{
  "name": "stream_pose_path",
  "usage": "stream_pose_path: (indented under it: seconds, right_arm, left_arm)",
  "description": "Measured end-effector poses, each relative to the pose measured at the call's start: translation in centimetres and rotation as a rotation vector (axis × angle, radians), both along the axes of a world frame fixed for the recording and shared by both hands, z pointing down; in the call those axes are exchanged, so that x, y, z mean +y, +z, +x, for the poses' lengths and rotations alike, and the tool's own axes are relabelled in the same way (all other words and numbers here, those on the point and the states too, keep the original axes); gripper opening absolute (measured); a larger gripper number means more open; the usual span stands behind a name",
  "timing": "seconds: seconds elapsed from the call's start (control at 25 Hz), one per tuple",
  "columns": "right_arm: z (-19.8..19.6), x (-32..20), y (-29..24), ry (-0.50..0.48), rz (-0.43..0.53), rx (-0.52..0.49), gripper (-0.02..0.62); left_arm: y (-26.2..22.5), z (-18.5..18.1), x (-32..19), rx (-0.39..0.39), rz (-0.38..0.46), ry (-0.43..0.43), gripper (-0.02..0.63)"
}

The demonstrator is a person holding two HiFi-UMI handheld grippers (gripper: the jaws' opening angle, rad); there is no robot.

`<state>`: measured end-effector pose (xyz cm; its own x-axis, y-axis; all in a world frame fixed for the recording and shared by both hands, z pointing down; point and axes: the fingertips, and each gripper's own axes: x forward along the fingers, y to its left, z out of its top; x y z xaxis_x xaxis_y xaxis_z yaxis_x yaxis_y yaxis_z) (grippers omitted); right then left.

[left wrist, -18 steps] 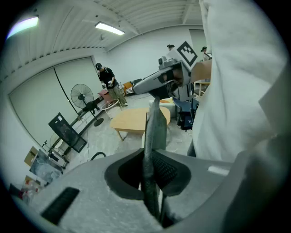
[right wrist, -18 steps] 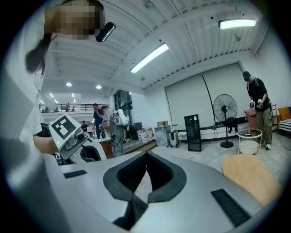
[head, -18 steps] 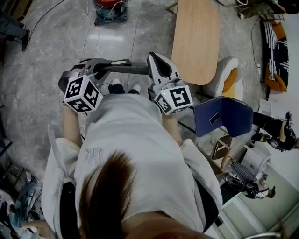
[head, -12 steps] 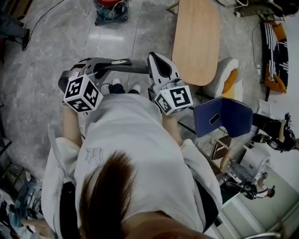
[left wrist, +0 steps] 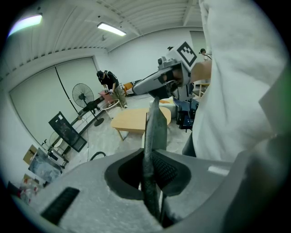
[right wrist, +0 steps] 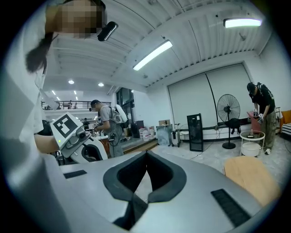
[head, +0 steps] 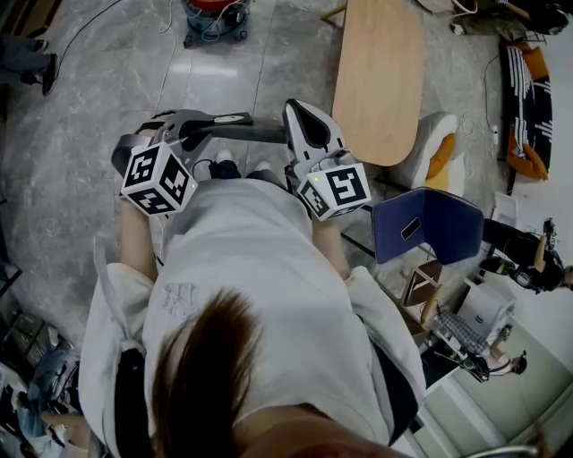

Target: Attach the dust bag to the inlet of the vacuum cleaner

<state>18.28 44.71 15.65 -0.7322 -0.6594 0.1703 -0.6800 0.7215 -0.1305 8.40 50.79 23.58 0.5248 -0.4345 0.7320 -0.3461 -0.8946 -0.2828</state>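
Note:
A flat grey dust bag (head: 242, 132) shows edge-on in the head view, level in front of the person's body. My left gripper (head: 199, 134) is shut on its left end. In the left gripper view the bag (left wrist: 154, 132) rises as a thin sheet from between the jaws towards my right gripper (left wrist: 141, 86). My right gripper (head: 301, 113) stands just past the bag's right end, beside it. In the right gripper view it (right wrist: 145, 157) is shut with nothing between its jaws. The red vacuum cleaner (head: 213, 18) stands on the floor far ahead, its inlet not visible.
A long wooden table (head: 376, 76) stands ahead on the right, with a white and orange seat (head: 431, 148) beside it. A blue chair (head: 430, 224) is close on the right. People work at benches and near a standing fan (right wrist: 228, 109). Cables trail over the marble floor (head: 81, 134).

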Motion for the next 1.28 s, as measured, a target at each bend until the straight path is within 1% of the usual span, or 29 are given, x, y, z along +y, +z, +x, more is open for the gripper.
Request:
stream_pose_path:
  seconds: [0.28,0.6,0.8,1.08,1.28]
  right_arm:
    - [-0.5,-0.7,-0.2,0.006,-0.024,-0.058,0.002]
    - [-1.2,-3.1,1.5,-0.031,-0.056,-0.047,0.002]
    - [-0.5,-7.0,2.5,-0.037,-0.109,-0.085,0.002]
    - [-0.4,-14.1,1.8,-0.098,-0.105,-0.092,0.002]
    - [0.7,-17.9,2.0,-0.145,-0.098,-0.099,0.002]
  left_arm:
    - [0.2,-1.0,-0.8,0.002,-0.003,-0.016,0.038]
    - [1.9,-1.3,-2.4,-0.006,-0.037,-0.041,0.038]
    - [2.7,-1.0,-5.7,-0.033,-0.046,-0.075,0.038]
    - [3.6,-0.7,-11.8,-0.090,-0.069,-0.116,0.038]
    - [3.9,0.4,-15.7,-0.100,-0.057,-0.161,0.038]
